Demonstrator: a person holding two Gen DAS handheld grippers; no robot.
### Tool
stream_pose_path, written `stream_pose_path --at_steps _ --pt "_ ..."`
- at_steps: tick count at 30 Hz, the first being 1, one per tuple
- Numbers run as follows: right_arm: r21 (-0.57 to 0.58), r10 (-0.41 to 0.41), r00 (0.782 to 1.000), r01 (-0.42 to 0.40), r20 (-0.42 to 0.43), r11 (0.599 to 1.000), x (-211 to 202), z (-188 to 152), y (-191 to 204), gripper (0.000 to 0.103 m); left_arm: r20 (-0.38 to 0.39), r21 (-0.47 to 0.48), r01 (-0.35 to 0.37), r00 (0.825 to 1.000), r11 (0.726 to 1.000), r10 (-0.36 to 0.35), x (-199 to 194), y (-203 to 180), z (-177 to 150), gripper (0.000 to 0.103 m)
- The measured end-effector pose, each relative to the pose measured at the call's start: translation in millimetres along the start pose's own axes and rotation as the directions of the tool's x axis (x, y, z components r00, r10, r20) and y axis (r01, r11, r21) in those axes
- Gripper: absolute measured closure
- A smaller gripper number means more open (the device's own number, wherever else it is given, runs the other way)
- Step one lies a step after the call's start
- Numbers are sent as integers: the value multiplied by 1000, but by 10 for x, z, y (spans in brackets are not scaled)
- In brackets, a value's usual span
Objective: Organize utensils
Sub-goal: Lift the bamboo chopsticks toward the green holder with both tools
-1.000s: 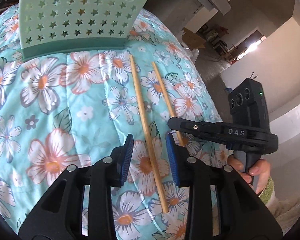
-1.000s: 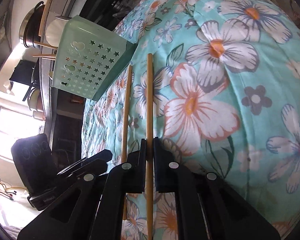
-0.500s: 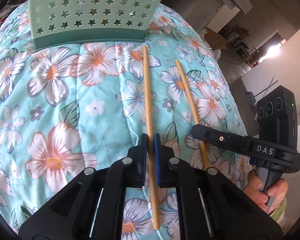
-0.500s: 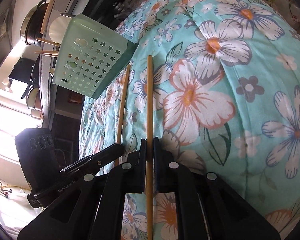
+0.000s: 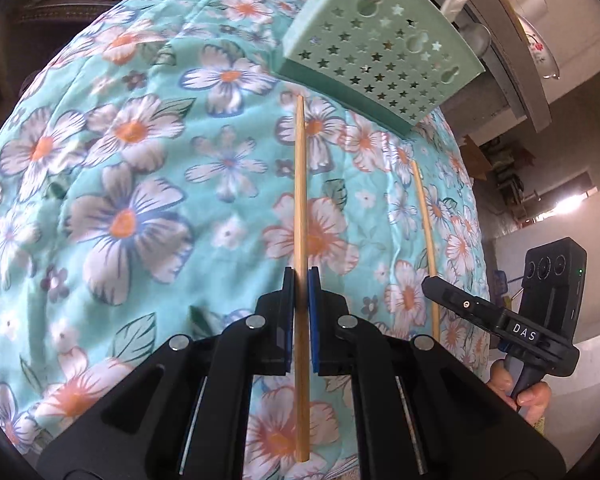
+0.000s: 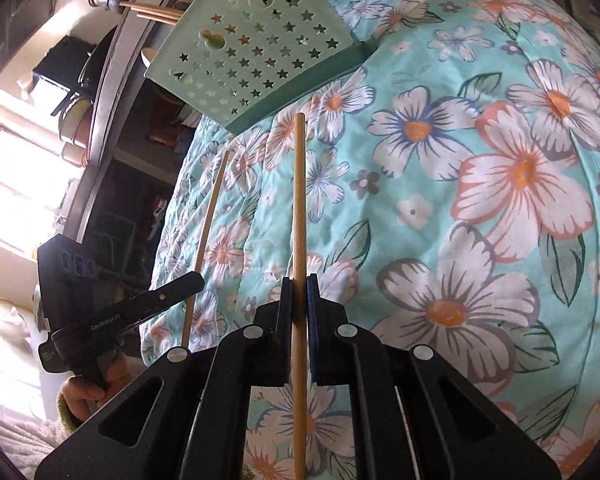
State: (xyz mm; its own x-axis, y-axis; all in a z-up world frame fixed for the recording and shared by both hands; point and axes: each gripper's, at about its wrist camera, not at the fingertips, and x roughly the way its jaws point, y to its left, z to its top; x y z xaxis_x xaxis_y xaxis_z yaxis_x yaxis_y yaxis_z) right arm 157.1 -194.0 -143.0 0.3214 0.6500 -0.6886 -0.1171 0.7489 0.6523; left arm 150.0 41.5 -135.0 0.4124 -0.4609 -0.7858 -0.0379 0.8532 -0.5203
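Chopsticks of pale bamboo, one clamped in the left gripper (image 5: 301, 280) and one (image 6: 299, 216) in the right gripper (image 6: 299, 284), point lengthwise at the mint-green star-punched holder (image 5: 380, 56) ahead, seemingly nearer the left hand's stick (image 5: 301, 200).

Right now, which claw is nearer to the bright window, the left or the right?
Left. The left claw sits at the quilt's edge toward the window; the right claw is further in over the quilt.
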Motion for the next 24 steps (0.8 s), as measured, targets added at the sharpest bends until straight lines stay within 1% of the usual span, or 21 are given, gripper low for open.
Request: stream_pose_path --at_steps 2,4,6,8,10,11,12,18,20,24 --pt "-26 -35 999 34 -11 999 15 12 35 96 -15 -19 7 1000 1000 -7 -14 71 -49 97" --pt "-55 -67 997 65 -30 996 34 28 62 96 -36 -14 22 999 1000 -23 -9 91 -83 97" --pt "-84 -104 994 100 -42 991 48 44 103 95 -38 22 19 999 1000 -18 -14 54 -90 93" --pt "-107 -123 991 117 -47 987 48 81 145 94 -19 62 10 1000 998 -8 -27 -2 -53 86" --pt "-117 -135 990 130 -37 985 38 146 173 82 5 107 -6 1000 994 5 -54 -57 11 82" --pt "-124 -143 989 138 -29 983 40 190 187 81 11 132 -14 1000 991 13 -66 -82 60 79" --pt "-131 -148 989 144 -24 981 40 225 194 80 10 154 -23 1000 988 21 -55 -113 108 78" --pt "-168 -163 986 159 -13 973 169 457 274 80 4 267 -90 996 959 92 110 -207 387 77" --pt "-179 -168 986 163 -14 970 246 530 309 80 3 284 -121 992 951 125 171 -179 481 77" --pt "-199 -192 981 186 -12 962 388 620 352 80 -19 300 -137 989 944 150 341 -158 645 77"
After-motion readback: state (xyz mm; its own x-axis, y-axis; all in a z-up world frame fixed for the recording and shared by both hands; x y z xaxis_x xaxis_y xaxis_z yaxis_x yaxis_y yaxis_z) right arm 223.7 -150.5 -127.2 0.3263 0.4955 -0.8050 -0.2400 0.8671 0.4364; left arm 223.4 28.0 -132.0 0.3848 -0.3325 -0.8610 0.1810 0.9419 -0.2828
